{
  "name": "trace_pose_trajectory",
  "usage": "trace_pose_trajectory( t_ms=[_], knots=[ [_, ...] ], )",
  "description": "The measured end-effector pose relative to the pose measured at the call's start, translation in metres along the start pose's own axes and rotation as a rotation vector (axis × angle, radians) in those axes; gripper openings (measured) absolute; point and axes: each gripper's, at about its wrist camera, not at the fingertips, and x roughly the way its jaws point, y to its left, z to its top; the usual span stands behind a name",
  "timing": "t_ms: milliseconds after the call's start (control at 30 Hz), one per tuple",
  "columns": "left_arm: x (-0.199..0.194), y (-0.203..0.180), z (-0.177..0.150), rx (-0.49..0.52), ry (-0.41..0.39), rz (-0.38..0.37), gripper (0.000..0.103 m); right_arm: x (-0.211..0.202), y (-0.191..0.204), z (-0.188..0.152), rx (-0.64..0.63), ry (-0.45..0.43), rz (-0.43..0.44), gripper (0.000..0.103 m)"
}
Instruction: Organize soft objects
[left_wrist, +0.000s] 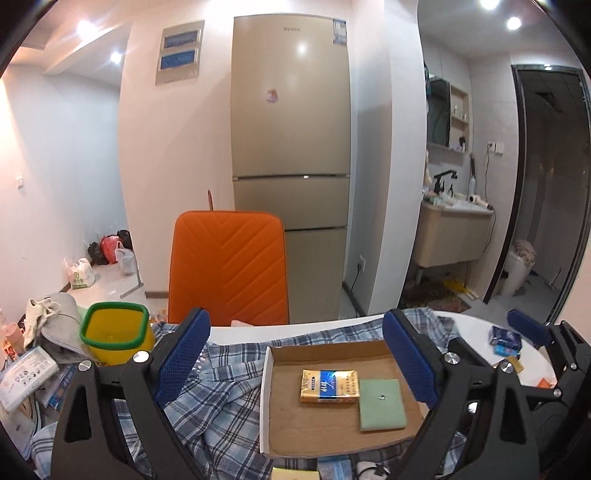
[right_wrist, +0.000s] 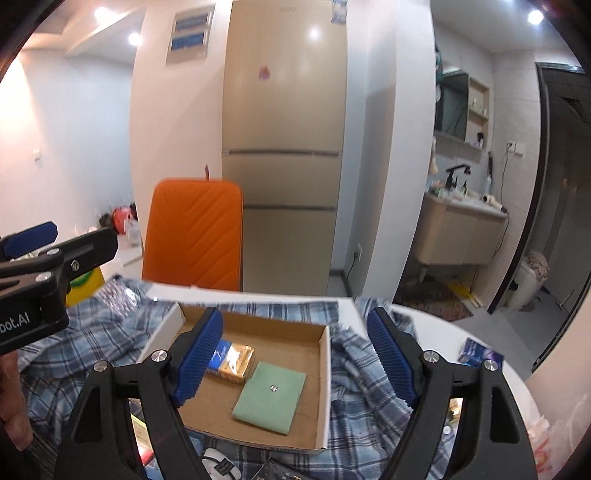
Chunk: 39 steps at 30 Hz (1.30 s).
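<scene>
Left wrist view: the left hand-held gripper (left_wrist: 301, 362) hangs above the worktop (left_wrist: 461, 321) with its jaws wide and nothing between them. Below lies a plaid shirt (left_wrist: 221, 398), spread out and crumpled, with a shallow box (left_wrist: 266, 387) resting on it. Inside the box a tissue pack (left_wrist: 330, 387) touches a green cloth (left_wrist: 382, 405). A yellow bin (left_wrist: 117, 338) stands left, an orange chair (left_wrist: 227, 266) behind.

Right wrist view: the right hand-held gripper (right_wrist: 295, 360) also hangs wide and empty over the box (right_wrist: 325, 384), with the shirt (right_wrist: 354, 373) under it. The left hand-held gripper (right_wrist: 29, 236) shows at the left edge.
</scene>
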Motion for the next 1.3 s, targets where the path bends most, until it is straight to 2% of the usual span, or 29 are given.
trace_pose_trajectory(
  t_ms=[133, 200, 267, 400, 467, 733, 867, 967, 1100, 1300],
  knots=[
    [-0.029, 0.002, 0.005, -0.012, -0.061, -0.005, 0.095, -0.035, -0.007, 0.005, 0.005, -0.068, -0.01, 0.087],
    [-0.045, 0.002, 0.005, -0.016, -0.102, -0.005, 0.102, -0.05, -0.009, 0.007, 0.004, -0.095, -0.017, 0.087],
    [-0.059, 0.003, 0.005, -0.016, -0.137, -0.004, 0.102, -0.067, -0.012, 0.008, 0.007, -0.124, -0.019, 0.089],
    [-0.079, 0.002, 0.001, -0.009, -0.175, -0.016, 0.102, -0.097, -0.016, 0.005, 0.01, -0.211, -0.017, 0.103],
    [-0.086, 0.003, -0.004, -0.012, -0.189, -0.018, 0.103, -0.111, -0.016, 0.004, -0.006, -0.252, -0.043, 0.103],
    [-0.11, 0.004, -0.032, 0.004, -0.242, 0.014, 0.102, -0.133, -0.017, -0.014, 0.001, -0.28, -0.061, 0.103],
    [-0.107, 0.011, -0.046, -0.028, -0.213, -0.007, 0.102, -0.137, -0.015, -0.031, -0.016, -0.317, -0.076, 0.103],
    [-0.103, 0.012, -0.06, -0.024, -0.197, 0.008, 0.103, -0.141, -0.012, -0.045, -0.031, -0.355, -0.086, 0.103],
    [-0.095, 0.012, -0.078, -0.028, -0.147, 0.005, 0.102, -0.138, -0.004, -0.063, -0.039, -0.318, -0.07, 0.103],
    [-0.091, 0.015, -0.109, -0.013, -0.076, 0.015, 0.102, -0.126, -0.005, -0.077, 0.02, -0.237, -0.035, 0.103]
  ],
)
